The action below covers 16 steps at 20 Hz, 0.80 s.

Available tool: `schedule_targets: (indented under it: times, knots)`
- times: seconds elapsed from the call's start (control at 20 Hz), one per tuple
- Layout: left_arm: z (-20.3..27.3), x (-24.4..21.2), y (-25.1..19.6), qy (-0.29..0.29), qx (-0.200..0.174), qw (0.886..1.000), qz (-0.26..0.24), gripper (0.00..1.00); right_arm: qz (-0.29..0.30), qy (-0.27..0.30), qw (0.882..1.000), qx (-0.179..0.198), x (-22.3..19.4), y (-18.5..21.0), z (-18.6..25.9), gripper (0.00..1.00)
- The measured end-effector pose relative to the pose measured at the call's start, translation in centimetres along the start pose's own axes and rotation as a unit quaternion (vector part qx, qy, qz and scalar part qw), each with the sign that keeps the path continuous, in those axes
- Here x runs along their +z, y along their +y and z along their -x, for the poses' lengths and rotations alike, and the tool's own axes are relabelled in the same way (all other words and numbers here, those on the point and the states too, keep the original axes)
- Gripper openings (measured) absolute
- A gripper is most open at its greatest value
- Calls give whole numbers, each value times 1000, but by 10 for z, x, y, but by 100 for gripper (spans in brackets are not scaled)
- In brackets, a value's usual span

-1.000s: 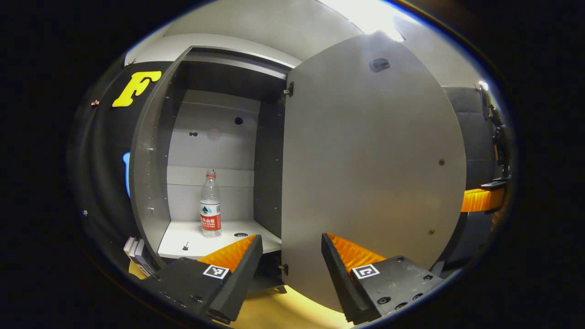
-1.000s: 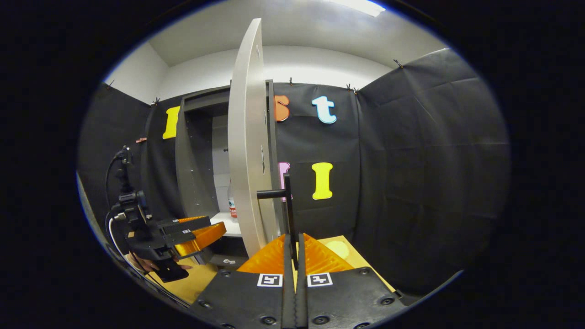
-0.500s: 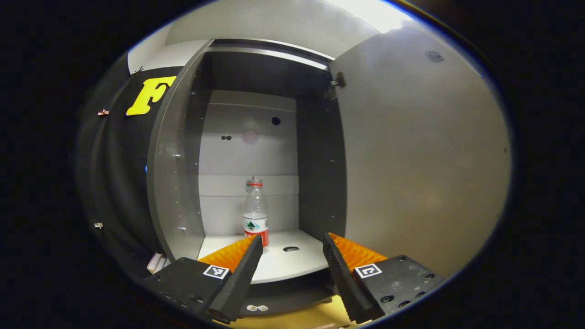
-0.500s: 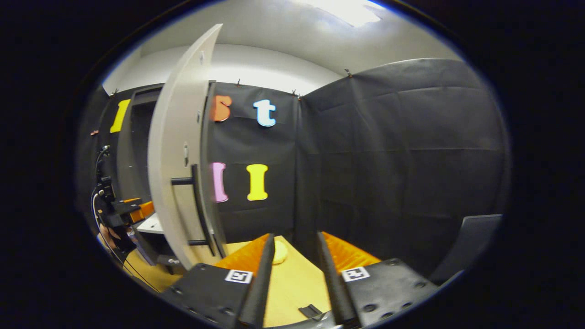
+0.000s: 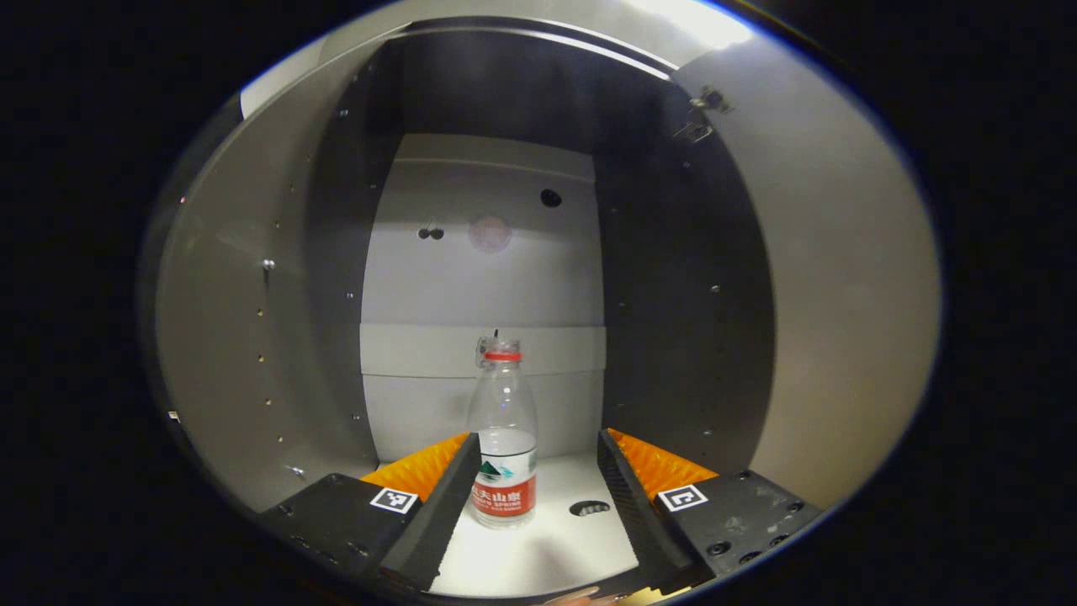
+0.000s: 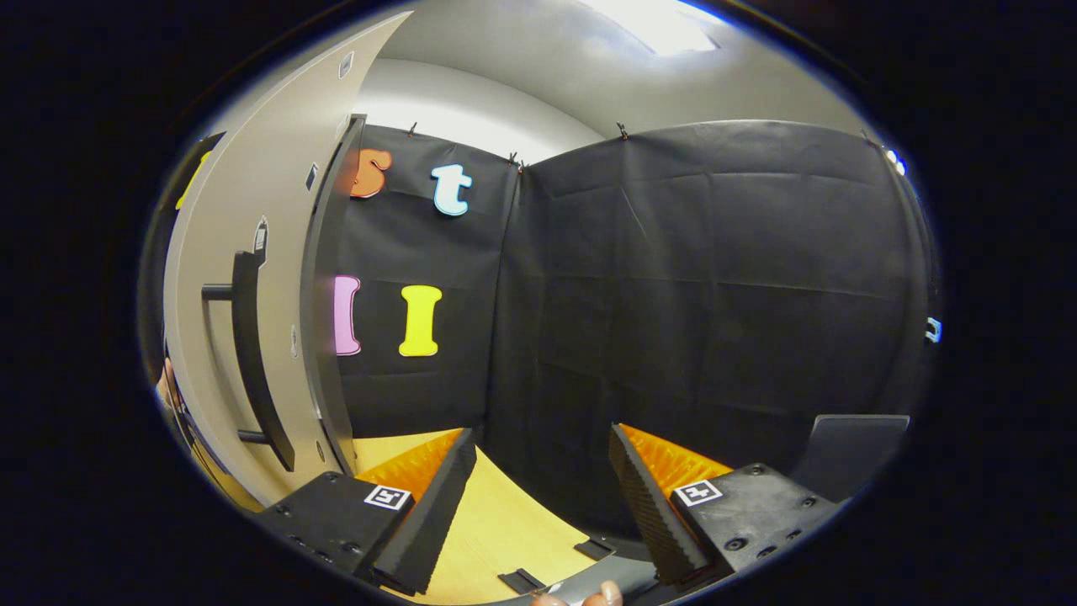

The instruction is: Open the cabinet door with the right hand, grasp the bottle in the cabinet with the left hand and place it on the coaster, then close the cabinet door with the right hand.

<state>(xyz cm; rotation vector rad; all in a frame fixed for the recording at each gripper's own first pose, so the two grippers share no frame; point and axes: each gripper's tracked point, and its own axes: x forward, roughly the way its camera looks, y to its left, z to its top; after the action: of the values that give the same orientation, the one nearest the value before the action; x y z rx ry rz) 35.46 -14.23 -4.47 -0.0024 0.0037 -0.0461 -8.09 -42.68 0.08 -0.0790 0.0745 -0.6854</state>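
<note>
A clear water bottle (image 5: 503, 446) with a red cap and a red label stands upright on the white shelf (image 5: 555, 539) inside the open grey cabinet (image 5: 252, 337). In the left gripper view my left gripper (image 5: 537, 454) is open, its fingers reaching either side of the bottle's lower half without touching it. The open cabinet door (image 5: 841, 295) stands at the right; the right gripper view has the door (image 6: 227, 219) and its dark bar handle (image 6: 252, 362) at the left. My right gripper (image 6: 543, 446) is open above the wooden table (image 6: 496, 522), clear of the handle.
The cabinet's side walls close in on both sides of my left gripper, and a small hole (image 5: 589, 508) lies in the shelf right of the bottle. Black cloth walls meet in a corner behind the table. A grey chair back (image 6: 850, 446) stands at the right.
My left gripper has pushed into the cabinet until its fingers flank the bottle. My right gripper let go of the door handle, opened wider and swung right, away from the door.
</note>
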Motion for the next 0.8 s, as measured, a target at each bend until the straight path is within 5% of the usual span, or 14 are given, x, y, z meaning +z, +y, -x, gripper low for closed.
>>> schedule_targets:
  times: [0.7, 0.75, 0.8]
  knots:
    - [-86, -35, 20, 41, 12, 999, -8, 89, 31, -3, 999, -26, -1, 1, -34, 98]
    - [-86, -35, 17, 46, 9, 999, -8, 78, 28, -5, 999, -29, 1, 0, -31, 98]
    - [-80, -35, 15, 48, 2, 999, -5, 78, 26, -5, 999, -33, 2, -1, -28, 98]
